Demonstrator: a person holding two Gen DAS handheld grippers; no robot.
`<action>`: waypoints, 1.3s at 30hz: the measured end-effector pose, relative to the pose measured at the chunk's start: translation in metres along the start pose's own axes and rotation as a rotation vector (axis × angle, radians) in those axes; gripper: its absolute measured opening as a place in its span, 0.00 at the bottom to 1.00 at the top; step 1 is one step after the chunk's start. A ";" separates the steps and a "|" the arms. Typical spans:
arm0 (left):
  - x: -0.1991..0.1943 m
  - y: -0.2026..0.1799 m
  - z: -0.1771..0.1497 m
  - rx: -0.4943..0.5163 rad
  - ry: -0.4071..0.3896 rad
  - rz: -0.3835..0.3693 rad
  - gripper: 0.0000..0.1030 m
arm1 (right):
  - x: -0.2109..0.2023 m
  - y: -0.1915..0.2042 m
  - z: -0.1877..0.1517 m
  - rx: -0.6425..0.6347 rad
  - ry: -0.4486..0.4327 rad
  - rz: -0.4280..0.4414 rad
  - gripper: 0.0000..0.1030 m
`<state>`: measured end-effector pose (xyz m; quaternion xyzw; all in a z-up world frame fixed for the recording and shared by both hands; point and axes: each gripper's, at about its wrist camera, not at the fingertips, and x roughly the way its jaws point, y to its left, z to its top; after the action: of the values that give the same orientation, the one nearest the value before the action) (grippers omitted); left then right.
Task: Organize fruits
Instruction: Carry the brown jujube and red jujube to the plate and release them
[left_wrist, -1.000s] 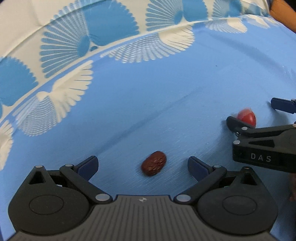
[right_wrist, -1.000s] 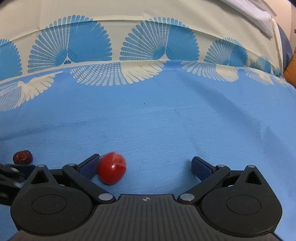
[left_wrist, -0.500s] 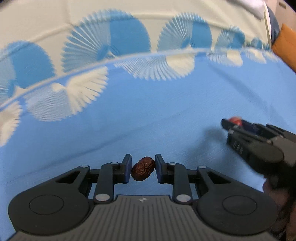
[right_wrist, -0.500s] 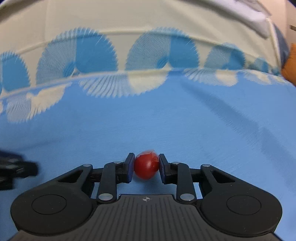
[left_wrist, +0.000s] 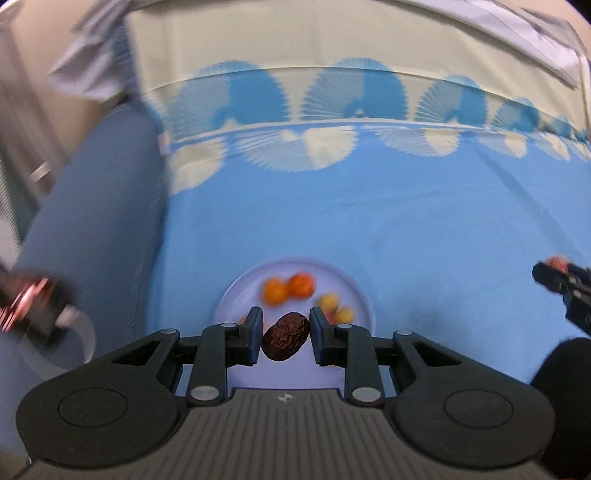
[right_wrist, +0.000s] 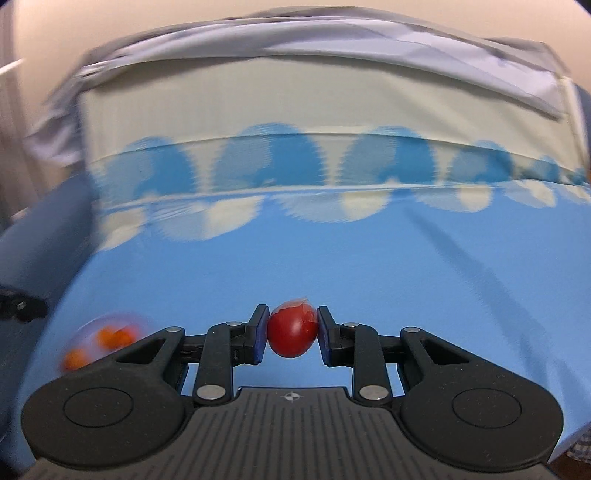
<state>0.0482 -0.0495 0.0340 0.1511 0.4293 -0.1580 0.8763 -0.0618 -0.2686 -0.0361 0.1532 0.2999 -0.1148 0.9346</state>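
My left gripper (left_wrist: 286, 334) is shut on a wrinkled dark red date (left_wrist: 285, 335) and holds it over the near part of a pale plate (left_wrist: 236, 291). The plate holds two orange fruits (left_wrist: 288, 288) and small yellow fruits (left_wrist: 336, 308). My right gripper (right_wrist: 291, 334) is shut on a red cherry tomato (right_wrist: 292, 334) above the blue cloth. It shows at the right edge of the left wrist view (left_wrist: 565, 284). The plate shows blurred at the lower left of the right wrist view (right_wrist: 107, 339).
A blue tablecloth (left_wrist: 406, 229) with a cream fan-pattern border covers the table. Its left edge drops off beside the plate. A blurred dark and red object (left_wrist: 33, 302) sits at the far left. Grey cloth (right_wrist: 332, 48) lies behind the table.
Both grippers have lifted their fruit off the cloth and swung left. The plate of fruit has come into view under my left gripper. Earlier, both closed on their fruit.
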 end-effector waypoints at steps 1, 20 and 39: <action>-0.010 0.008 -0.010 -0.019 0.003 0.003 0.29 | -0.012 0.010 -0.004 -0.019 0.011 0.034 0.28; -0.070 0.043 -0.108 -0.145 -0.029 -0.068 0.29 | -0.097 0.095 -0.052 -0.155 0.149 0.199 0.28; -0.035 0.056 -0.074 -0.206 -0.006 -0.092 0.29 | -0.064 0.108 -0.045 -0.209 0.205 0.203 0.28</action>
<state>-0.0017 0.0357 0.0262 0.0397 0.4473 -0.1535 0.8802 -0.1031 -0.1450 -0.0099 0.0958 0.3869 0.0282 0.9167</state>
